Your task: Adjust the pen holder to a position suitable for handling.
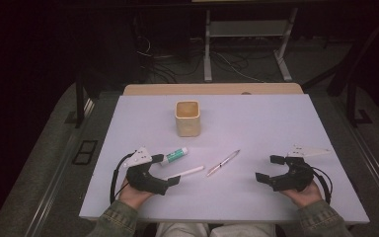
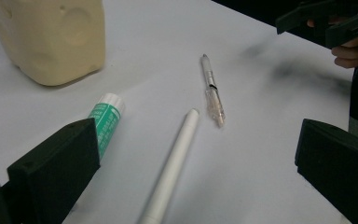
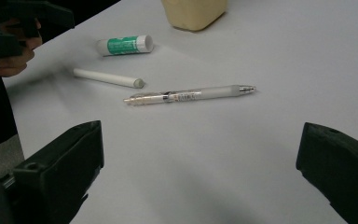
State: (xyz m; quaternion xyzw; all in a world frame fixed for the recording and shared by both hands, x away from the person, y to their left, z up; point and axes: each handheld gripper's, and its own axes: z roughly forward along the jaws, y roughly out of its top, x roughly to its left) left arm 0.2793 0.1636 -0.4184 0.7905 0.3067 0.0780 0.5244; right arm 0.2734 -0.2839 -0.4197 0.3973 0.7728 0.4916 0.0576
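A cream square cup stands upright at mid-table. In front of it lie a green-and-white tube, a white stick and a clear pen. My left gripper rests near the front edge, open, with the tube and the stick's end just beyond its jaws. My right gripper is open too, to the right of the pen. In the left gripper view the open jaws frame the stick, tube and pen. The right gripper view has the pen beyond its empty jaws.
The white table has bare room on the right and at the back. Beyond its far edge stand a metal frame and cables on the floor. The cup looms close in the left gripper view.
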